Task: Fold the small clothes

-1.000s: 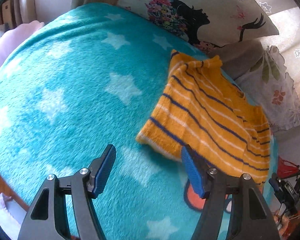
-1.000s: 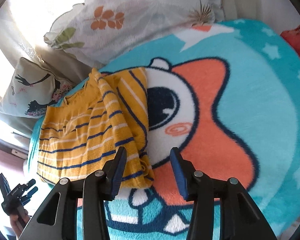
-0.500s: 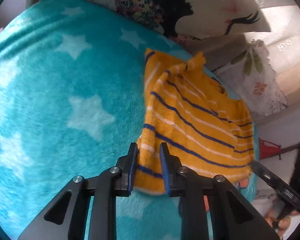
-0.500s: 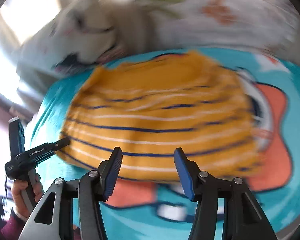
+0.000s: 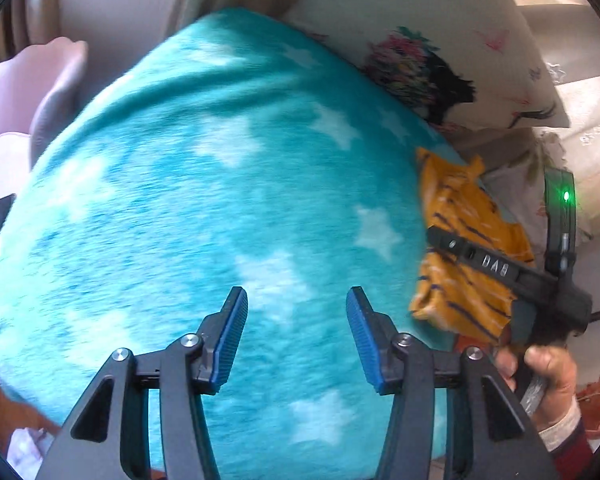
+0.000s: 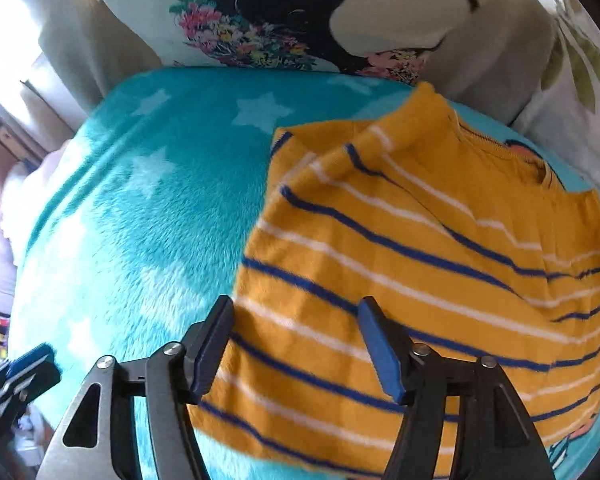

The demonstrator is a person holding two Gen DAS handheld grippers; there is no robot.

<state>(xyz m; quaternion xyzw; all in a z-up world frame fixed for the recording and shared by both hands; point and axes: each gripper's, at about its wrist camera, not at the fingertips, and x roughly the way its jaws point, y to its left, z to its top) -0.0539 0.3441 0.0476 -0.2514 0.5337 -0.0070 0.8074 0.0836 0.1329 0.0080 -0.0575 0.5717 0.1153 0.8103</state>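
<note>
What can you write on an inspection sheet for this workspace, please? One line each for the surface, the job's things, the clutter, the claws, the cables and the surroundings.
Surface: teal star blanket, fluffy, covering a bed.
Job's things: one yellow striped sweater, lying partly folded on the blanket, one sleeve laid across the body, neckline toward the pillows.
Clutter: nothing seen on the blanket.
Claws: left claw open and empty over bare blanket, away from the sweater; right claw open over the sweater's lower edge, not gripping it.
Cables: nothing seen.
Surroundings: printed pillow with a dark silhouette and flowers, leaf-pattern pillow beside it, pink cushion at the far left.
</note>
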